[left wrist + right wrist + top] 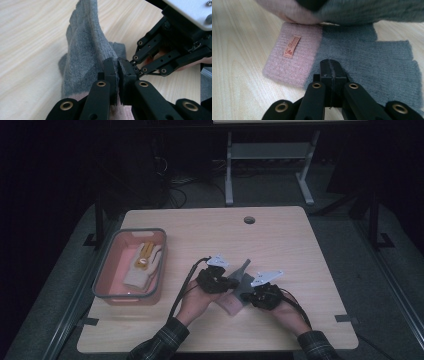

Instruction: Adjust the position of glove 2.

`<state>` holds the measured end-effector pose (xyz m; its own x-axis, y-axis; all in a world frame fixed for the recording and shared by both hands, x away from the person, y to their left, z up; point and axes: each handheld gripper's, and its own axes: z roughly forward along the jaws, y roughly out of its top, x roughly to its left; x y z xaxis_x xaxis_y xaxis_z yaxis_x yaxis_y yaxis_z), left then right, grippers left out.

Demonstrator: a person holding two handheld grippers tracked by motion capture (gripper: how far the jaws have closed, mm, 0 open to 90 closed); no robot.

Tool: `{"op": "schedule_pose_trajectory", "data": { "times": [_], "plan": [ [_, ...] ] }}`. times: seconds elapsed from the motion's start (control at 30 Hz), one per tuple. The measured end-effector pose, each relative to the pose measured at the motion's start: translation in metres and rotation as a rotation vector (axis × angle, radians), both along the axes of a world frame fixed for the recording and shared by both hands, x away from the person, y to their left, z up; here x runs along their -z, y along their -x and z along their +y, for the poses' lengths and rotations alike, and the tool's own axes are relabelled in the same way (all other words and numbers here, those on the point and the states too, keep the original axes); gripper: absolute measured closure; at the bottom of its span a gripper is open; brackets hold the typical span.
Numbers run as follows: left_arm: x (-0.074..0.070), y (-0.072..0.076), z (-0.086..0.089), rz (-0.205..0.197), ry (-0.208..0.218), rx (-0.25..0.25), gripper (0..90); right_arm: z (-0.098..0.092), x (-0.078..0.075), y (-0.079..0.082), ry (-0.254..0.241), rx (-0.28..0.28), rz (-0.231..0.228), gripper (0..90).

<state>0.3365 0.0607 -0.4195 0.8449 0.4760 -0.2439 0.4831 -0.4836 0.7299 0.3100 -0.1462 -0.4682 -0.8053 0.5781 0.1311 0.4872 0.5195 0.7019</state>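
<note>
Grey-and-pink sock sits near the middle of the surface, toward 6 o'clock, pinched between both tools. Judgement: this is a fold or pairing step; keep both grips on the fabric edge, lift evenly, and don't let the cuff twist before laying it flat. Bin at 9 o'clock holds a cream and yellow item; the high view alone gives that layout. Left tool is clenched on a raised ridge of grey knit, clear in its own view, with the right tool beyond at 2 o'clock. Right tool has jaws pressed together, seemingly on the sock's near edge. Its view adds the pink cuff and small woven label.
</note>
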Motion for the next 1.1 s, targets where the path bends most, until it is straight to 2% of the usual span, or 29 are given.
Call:
{"op": "schedule_pose_trajectory", "data": {
  "times": [0.2, 0.27, 0.37, 0.5, 0.57, 0.6, 0.67, 0.7, 0.8, 0.87, 0.93, 1.0, 1.1],
  "plan": [
    [0.012, 0.005, -0.012, 0.018, -0.021, 0.027, 86.1, -0.009, -0.005, 0.004, 0.001, 0.014, -0.014, 89.9],
    [0.015, 0.007, -0.016, 0.012, -0.032, 0.037, 86.1, -0.019, -0.009, 0.007, 0.004, 0.028, -0.033, 89.9],
    [0.020, 0.008, -0.020, 0.030, -0.041, 0.043, 85.9, -0.039, -0.013, 0.012, -0.004, 0.063, -0.043, 89.1],
    [0.027, 0.009, -0.024, 0.045, -0.052, 0.053, 85.2, -0.062, -0.012, 0.016, 0.014, 0.105, -0.046, 83.4],
    [0.029, 0.010, -0.026, 0.054, -0.061, 0.063, 83.4, -0.075, -0.012, 0.019, 0.017, 0.139, -0.049, 76.2],
    [0.031, 0.010, -0.027, 0.061, -0.054, 0.068, 82.2, -0.079, -0.011, 0.020, 0.018, 0.148, -0.048, 74.5],
    [0.032, 0.010, -0.028, 0.092, -0.027, 0.086, 77.3, -0.088, -0.010, 0.021, 0.024, 0.177, -0.052, 64.8],
    [0.031, 0.011, -0.029, 0.098, -0.014, 0.089, 72.7, -0.091, -0.009, 0.021, 0.029, 0.188, -0.055, 62.8],
    [0.027, 0.015, -0.031, 0.074, -0.017, 0.100, 70.1, -0.096, -0.008, 0.018, 0.031, 0.219, -0.064, 53.2],
    [0.024, 0.016, -0.030, 0.048, -0.029, 0.105, 79.4, -0.099, -0.007, 0.017, 0.035, 0.239, -0.065, 44.6],
    [0.020, 0.016, -0.025, 0.041, -0.032, 0.097, 89.5, -0.101, -0.004, 0.016, 0.043, 0.254, -0.064, 36.3],
    [0.018, 0.014, -0.022, 0.034, -0.049, 0.088, 89.6, -0.103, -0.001, 0.016, 0.054, 0.262, -0.065, 29.8],
    [0.016, 0.013, -0.017, 0.025, -0.057, 0.081, 89.6, -0.106, 0.003, 0.016, 0.056, 0.265, -0.058, 25.4]
  ]
}}
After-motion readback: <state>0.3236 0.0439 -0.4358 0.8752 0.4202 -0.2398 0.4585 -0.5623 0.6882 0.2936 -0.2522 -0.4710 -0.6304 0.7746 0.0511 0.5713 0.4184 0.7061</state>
